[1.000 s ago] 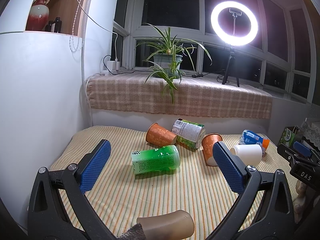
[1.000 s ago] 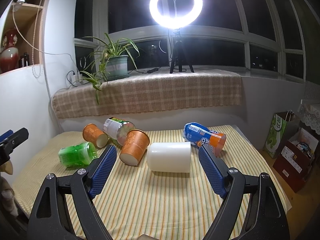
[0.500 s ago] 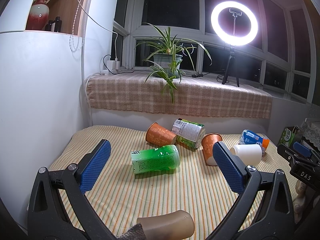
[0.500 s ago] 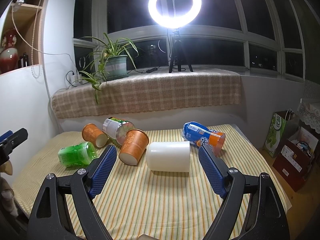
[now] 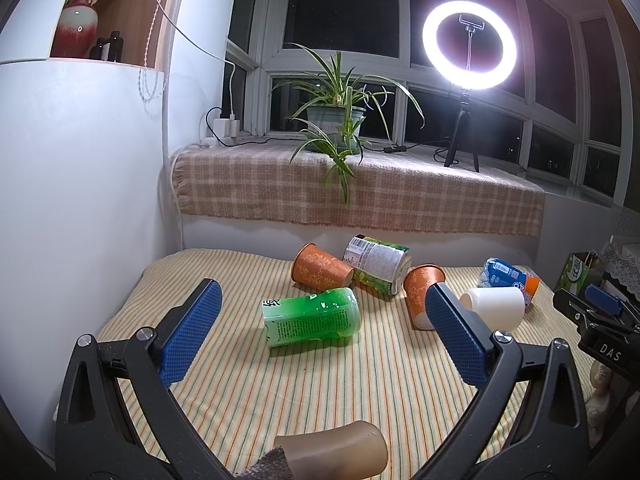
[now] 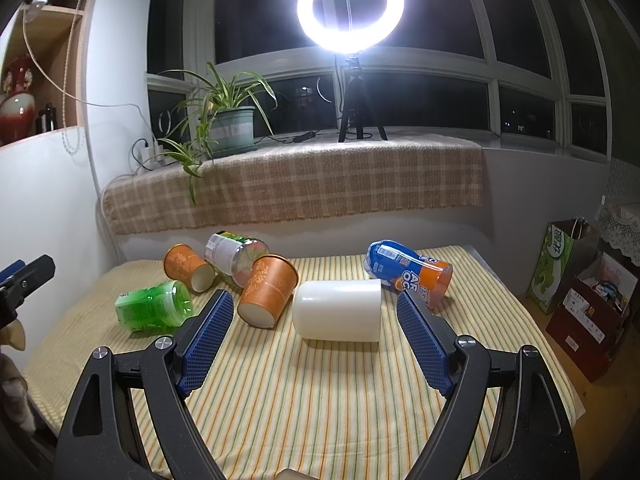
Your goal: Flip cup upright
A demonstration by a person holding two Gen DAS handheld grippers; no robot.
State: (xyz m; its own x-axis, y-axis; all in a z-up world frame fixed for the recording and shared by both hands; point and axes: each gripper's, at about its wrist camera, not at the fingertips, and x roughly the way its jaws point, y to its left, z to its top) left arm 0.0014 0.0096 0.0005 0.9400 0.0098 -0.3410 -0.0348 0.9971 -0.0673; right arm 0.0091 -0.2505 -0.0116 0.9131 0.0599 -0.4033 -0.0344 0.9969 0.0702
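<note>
Several cups lie on their sides on the striped table. A white cup [image 6: 337,310] lies just ahead of my open, empty right gripper [image 6: 314,334]; it also shows in the left wrist view [image 5: 495,306]. An orange cup [image 6: 269,295] lies to its left, and another orange cup [image 6: 188,267] lies farther back. A green cup [image 5: 312,316] lies ahead of my open, empty left gripper [image 5: 322,334]. The two orange cups [image 5: 320,270] [image 5: 420,292] lie behind it.
A labelled clear cup [image 6: 236,254] and a blue-orange cup [image 6: 408,272] also lie on the table [image 6: 320,400]. A checked window ledge [image 6: 296,184] holds a potted plant [image 6: 224,120] and a ring light [image 6: 351,12]. Bags [image 6: 576,276] stand on the floor at right.
</note>
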